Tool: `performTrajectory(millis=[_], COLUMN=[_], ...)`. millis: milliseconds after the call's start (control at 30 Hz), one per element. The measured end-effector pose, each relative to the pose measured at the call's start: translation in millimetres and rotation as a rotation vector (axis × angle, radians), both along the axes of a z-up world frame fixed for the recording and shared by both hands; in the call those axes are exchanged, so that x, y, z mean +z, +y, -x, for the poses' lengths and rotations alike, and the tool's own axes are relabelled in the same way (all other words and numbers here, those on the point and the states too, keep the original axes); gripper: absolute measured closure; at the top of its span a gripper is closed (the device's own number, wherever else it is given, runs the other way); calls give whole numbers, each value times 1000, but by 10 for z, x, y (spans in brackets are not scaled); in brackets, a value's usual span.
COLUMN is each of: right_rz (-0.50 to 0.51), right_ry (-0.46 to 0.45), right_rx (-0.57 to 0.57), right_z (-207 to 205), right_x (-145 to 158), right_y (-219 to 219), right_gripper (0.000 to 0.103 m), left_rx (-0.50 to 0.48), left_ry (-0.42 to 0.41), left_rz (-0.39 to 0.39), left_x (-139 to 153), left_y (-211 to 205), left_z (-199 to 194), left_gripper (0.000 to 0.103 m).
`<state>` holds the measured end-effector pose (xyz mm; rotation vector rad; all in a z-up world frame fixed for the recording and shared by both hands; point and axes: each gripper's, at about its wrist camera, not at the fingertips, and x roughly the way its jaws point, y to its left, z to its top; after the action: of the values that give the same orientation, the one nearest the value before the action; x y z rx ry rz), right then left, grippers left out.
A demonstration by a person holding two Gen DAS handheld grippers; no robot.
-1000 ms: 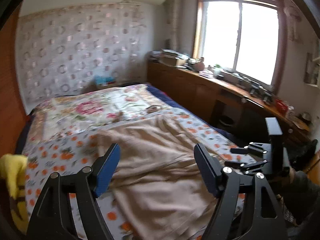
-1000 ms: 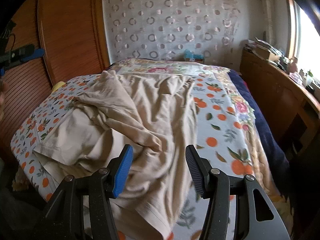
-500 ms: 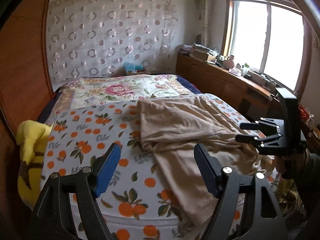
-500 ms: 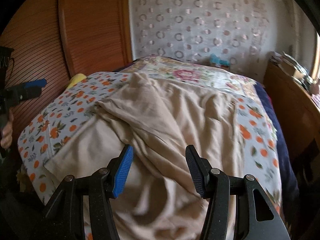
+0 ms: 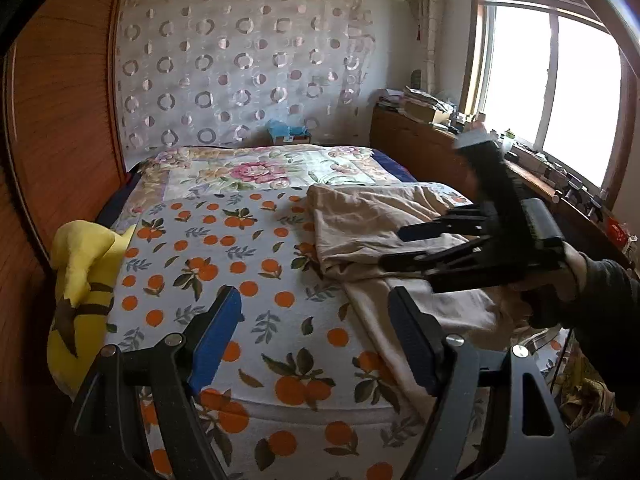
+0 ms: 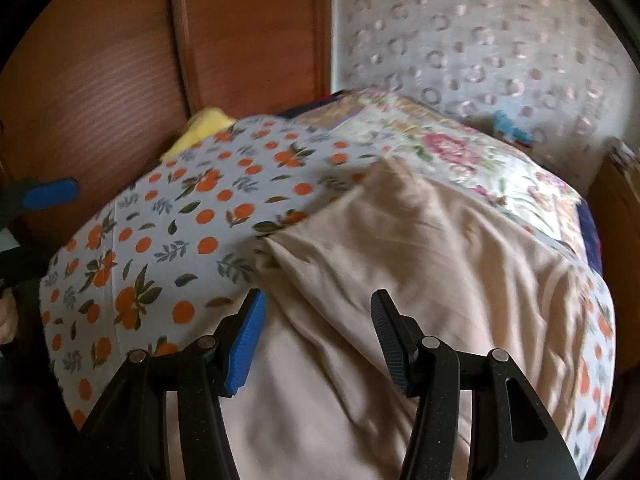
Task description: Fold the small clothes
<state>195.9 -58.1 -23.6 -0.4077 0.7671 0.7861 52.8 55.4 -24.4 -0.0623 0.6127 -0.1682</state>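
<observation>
Right hand-held gripper (image 6: 316,340) released, empty, directly over near hem of beige garment (image 6: 400,264) lying rumpled on bed (image 6: 160,240), long axis running away toward headboard; left hand-held gripper (image 5: 316,340) released, farther, garment to its right.

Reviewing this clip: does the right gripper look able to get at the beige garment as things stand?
Probably yes. The right gripper is open and hangs just above the beige garment, which lies crumpled on the orange-print sheet; nothing shows between its fingers and the cloth.
</observation>
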Motion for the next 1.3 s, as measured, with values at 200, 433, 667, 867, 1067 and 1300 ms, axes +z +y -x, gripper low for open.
performTrajectory(millis=[200, 433, 667, 867, 1067, 1300], right_rz=[68, 111, -131, -171, -124, 68], right_ry=[39, 17, 68, -16, -93, -146], right_rx=[52, 49, -37, -154, -309, -595], right_z=[-140, -273, -549, -755, -974, -1465], right_x=[-162, -233, 109, 421, 648, 550], right_y=[361, 429, -9, -448, -822, -1191], right_gripper=[47, 80, 99, 100, 100, 96], left_rx=[9, 1, -17, -31, -41, -58], left_ry=[0, 4, 8, 10, 13, 24], left_rz=[8, 12, 13, 11, 11, 22], left_x=[-27, -74, -96, -110, -110, -142], left_y=[62, 66, -17, -80, -120, -175], left_z=[48, 62, 57, 50, 49, 34], left_gripper=[26, 26, 26, 26, 26, 26])
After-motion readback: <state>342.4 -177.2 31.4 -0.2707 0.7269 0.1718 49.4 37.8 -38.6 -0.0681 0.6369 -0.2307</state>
